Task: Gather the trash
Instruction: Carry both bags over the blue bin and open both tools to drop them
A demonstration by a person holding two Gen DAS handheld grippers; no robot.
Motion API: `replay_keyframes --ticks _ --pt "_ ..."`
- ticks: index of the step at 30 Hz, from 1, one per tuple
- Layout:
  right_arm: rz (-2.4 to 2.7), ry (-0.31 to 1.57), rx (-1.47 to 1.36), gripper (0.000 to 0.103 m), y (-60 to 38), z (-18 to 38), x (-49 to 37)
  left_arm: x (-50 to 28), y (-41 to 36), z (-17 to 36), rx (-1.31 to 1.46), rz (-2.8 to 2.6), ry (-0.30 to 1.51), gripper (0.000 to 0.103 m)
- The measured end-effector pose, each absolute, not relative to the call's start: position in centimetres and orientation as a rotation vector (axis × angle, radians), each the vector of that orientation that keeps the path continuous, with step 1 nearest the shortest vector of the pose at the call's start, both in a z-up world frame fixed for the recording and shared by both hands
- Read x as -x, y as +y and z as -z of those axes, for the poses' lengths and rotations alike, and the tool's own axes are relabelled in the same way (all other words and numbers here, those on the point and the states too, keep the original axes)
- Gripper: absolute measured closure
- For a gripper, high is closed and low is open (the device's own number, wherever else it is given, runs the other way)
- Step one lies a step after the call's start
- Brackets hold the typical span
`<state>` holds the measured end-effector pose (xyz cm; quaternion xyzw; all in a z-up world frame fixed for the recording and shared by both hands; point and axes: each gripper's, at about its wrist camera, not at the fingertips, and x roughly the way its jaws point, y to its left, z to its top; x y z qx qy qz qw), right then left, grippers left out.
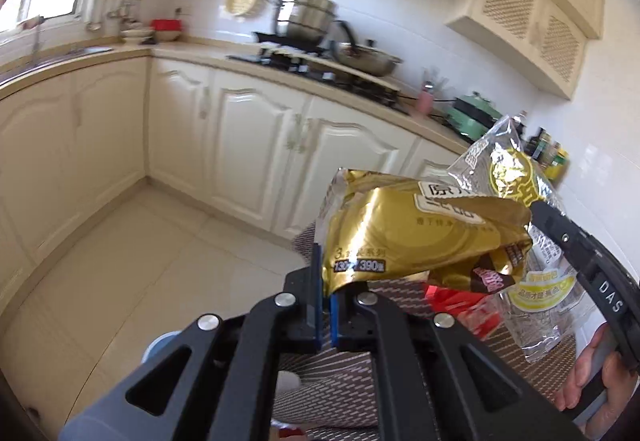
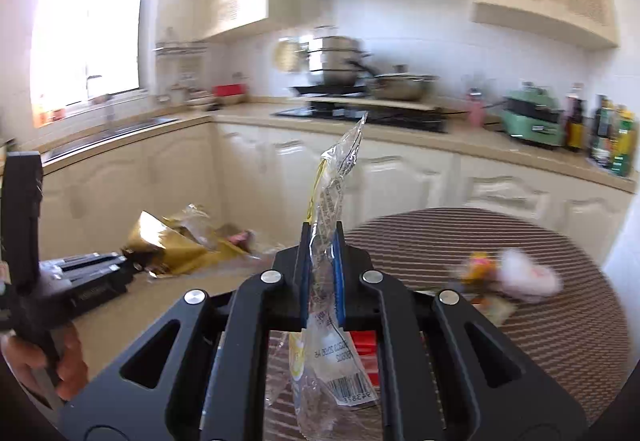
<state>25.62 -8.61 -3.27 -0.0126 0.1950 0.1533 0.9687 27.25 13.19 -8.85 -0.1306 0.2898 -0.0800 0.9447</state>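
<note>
Both wrappers between hand-held grippers' fingers

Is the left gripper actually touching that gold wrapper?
Touching. The left wrist view shows the left gripper shut, the gold wrapper's lower edge pinched between its blue pads.

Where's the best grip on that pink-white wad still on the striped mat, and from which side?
Take the pink-white wad across its puffy middle, probably from above. It lies low on the striped mat, with yellow-orange scraps close on its left. Blur hides finer shape.
</note>
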Motion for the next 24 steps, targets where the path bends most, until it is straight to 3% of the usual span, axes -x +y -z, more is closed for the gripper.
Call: replay_keyframes --ticks 6,12,18,24 --pt "-0.466 0.544 0.033 0.094 1.6 9.9 -28.6 -26.3 22.0 14.7 0.297 -0.037 0.696 0.101" --pt "-0.521 0.788 0.063 0.094 8.4 20.8 -32.8 -28.9 28.6 25.9 0.358 -0.189 0.943 0.101" --pt "-0.493 0.987 0.095 0.094 11.1 31.0 -36.4 -32.6 30.3 36.1 0.380 -0.206 1.150 0.100" --pt "-0.458 1.090 0.111 0.094 11.6 36.7 -38.8 -36.0 30.3 41.5 0.437 -0.170 1.229 0.096"
